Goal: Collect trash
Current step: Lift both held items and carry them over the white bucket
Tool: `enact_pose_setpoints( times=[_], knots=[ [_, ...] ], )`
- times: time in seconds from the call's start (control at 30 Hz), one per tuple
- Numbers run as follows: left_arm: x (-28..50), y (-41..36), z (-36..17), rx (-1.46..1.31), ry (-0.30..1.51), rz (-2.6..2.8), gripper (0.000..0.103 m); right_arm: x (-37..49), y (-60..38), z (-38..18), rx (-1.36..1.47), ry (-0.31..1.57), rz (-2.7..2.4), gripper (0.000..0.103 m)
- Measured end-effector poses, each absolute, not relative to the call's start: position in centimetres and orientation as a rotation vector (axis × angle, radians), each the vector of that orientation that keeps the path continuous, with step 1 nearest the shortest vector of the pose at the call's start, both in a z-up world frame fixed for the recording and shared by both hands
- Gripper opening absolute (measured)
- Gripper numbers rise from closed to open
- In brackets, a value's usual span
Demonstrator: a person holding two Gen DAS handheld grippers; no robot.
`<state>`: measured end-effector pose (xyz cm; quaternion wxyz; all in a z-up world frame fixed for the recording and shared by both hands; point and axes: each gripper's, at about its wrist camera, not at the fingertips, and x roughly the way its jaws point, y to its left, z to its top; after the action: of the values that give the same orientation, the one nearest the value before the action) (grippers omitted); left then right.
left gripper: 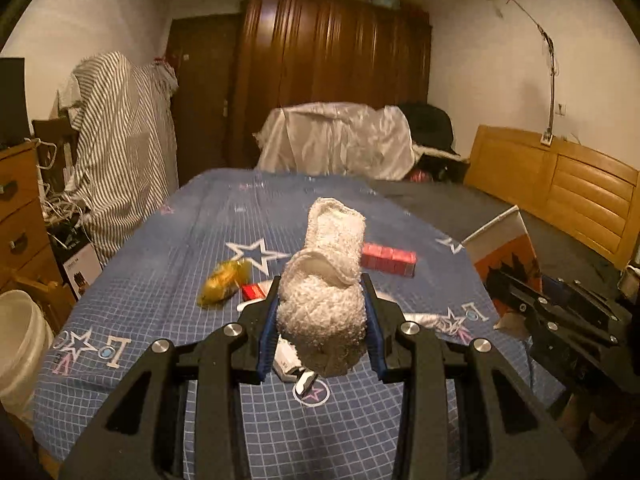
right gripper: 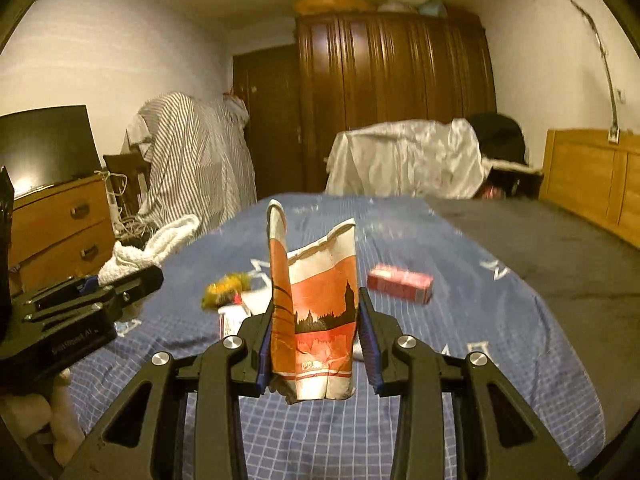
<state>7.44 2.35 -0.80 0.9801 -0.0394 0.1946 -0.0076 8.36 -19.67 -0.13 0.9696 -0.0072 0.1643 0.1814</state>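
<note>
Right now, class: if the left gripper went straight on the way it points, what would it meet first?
Probably the red box on the blue bedspread, which lies just beyond the white towel that the left gripper holds. Depth is hard to judge in this fisheye view.

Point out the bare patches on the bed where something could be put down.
Free: the blue checked bedsheet near the camera, below both claws, and the grey blanket strip beside the wooden bed frame. Crowded: the middle, where the yellow crumpled wrapper, red carton and small white-and-red packets lie close together.
</note>
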Motion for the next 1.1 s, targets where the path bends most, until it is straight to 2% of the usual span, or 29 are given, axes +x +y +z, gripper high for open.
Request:
enact_pose_setpoints(
  times=[0.37,0.8,1.1],
  knots=[
    [6.2,1.6,0.2,-0.082,0.354,-0.006,0.035,5.7,-20.5,2.5,-0.019,0.261,0.345,0.037],
    [5.7,1.8,0.5,-0.083,0.352,-0.010,0.035,5.3,-21.2,2.9,-0.022,0.260,0.343,0.037],
    [5.2,5.2,1.3,-0.102,0.347,0.077,0.035,6.4,-18.5,4.2,-0.043,0.270,0.438,0.037]
  ],
)
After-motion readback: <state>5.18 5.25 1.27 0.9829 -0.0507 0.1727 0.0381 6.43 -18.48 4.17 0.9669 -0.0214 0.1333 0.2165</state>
